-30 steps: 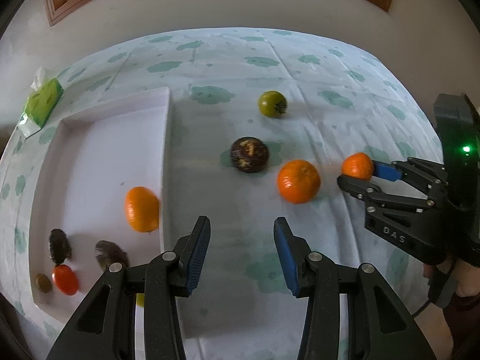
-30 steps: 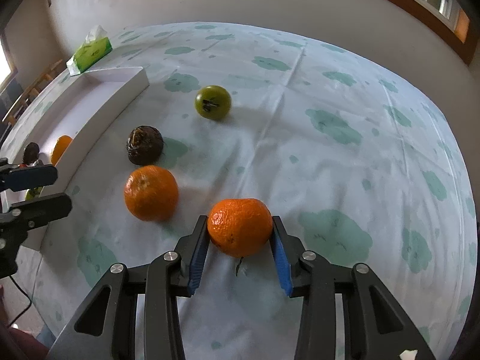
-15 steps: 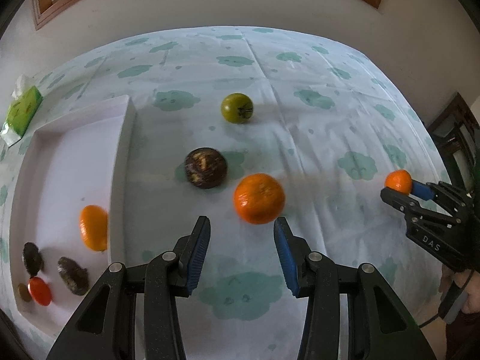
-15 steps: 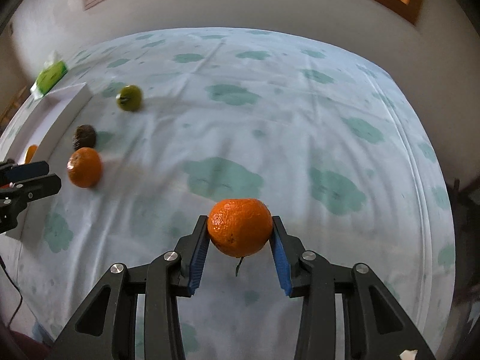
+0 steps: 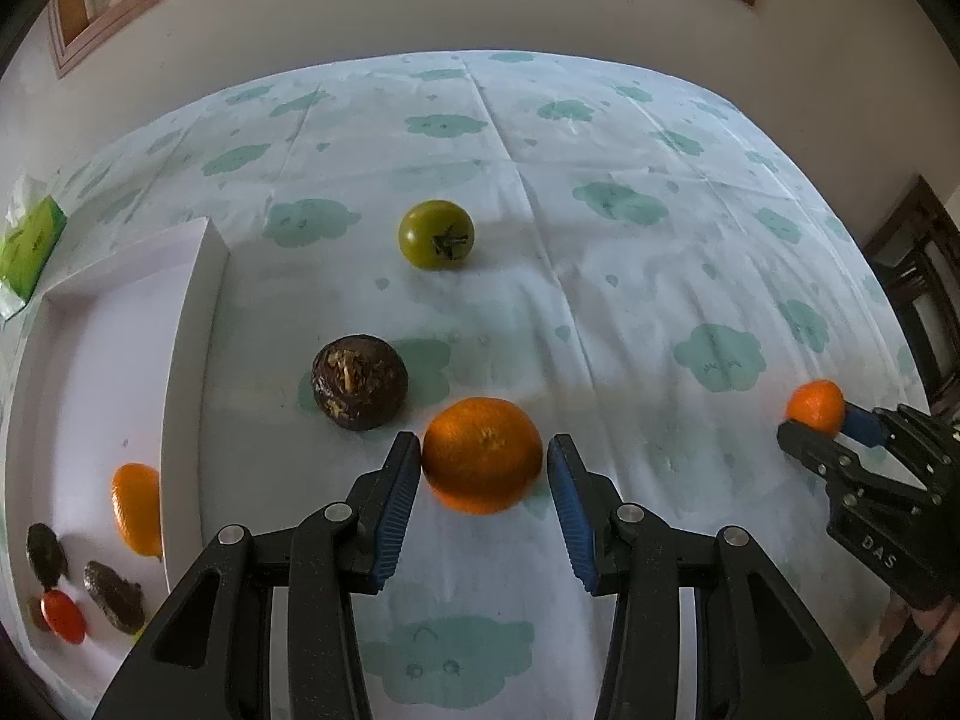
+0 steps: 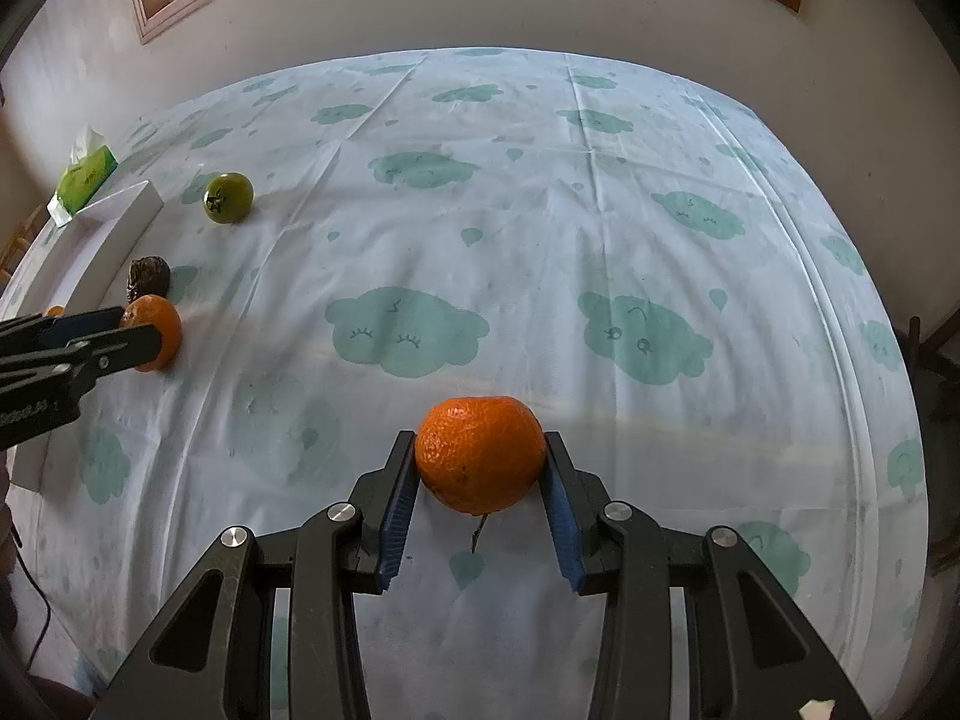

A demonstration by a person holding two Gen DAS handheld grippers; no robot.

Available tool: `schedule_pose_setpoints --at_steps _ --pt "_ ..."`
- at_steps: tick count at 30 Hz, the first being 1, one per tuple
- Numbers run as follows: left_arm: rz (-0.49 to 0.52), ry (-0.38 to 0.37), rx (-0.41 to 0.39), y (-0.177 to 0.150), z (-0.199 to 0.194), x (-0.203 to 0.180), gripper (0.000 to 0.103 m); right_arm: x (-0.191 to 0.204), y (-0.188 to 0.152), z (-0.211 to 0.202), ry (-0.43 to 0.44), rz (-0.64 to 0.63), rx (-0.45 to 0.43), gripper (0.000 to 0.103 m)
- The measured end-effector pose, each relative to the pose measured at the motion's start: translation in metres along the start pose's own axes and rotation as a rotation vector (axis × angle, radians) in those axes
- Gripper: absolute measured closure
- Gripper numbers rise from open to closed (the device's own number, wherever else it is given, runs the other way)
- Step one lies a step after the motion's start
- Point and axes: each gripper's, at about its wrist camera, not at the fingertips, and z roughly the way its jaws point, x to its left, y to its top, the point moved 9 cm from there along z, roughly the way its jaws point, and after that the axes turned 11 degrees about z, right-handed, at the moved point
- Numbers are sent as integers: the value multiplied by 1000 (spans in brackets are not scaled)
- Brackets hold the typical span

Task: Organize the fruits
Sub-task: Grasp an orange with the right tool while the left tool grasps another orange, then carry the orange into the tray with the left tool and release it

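Note:
My left gripper [image 5: 483,468] is open around an orange [image 5: 482,454] that sits on the cloud-print cloth; the left pad looks close to touching, the right pad has a small gap. A dark brown fruit [image 5: 359,382] and a green fruit [image 5: 436,234] lie beyond it. My right gripper [image 6: 480,462] is shut on a second orange [image 6: 480,453], held above the cloth. That gripper shows at the right edge of the left wrist view [image 5: 822,426]. A white tray [image 5: 186,324] at left holds an orange fruit [image 5: 137,509], a red one [image 5: 62,616] and small dark ones [image 5: 114,594].
A green tissue pack [image 5: 27,243] lies beyond the tray at the far left. A wall with a wooden window frame rises behind the table. Dark furniture [image 5: 924,300] stands past the table's right edge.
My left gripper has moved forward and right until the loose orange sits between its fingers. My right gripper has carried its orange up and away to the right.

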Motion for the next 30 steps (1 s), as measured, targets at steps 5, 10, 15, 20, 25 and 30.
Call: schedule_pose_setpoints --at_steps 5,10,15,20,25,30 --pt "20 12 -6 1 2 -1 59 0 0 0 0 4 -2 66" --pt "32 18 -7 1 2 -2 60 0 0 0 0 2 -2 66" --pt "29 15 -7 -1 -2 -1 61 1 0 0 0 4 -2 66" --pt "18 11 -10 -6 -13 2 61 1 0 1 -4 0 -4 66" --pt "6 23 -14 -11 -31 10 61 1 1 1 -5 -2 -5 66" --pt "-8 41 -35 -19 -53 25 61 1 0 1 -3 1 -7 66"
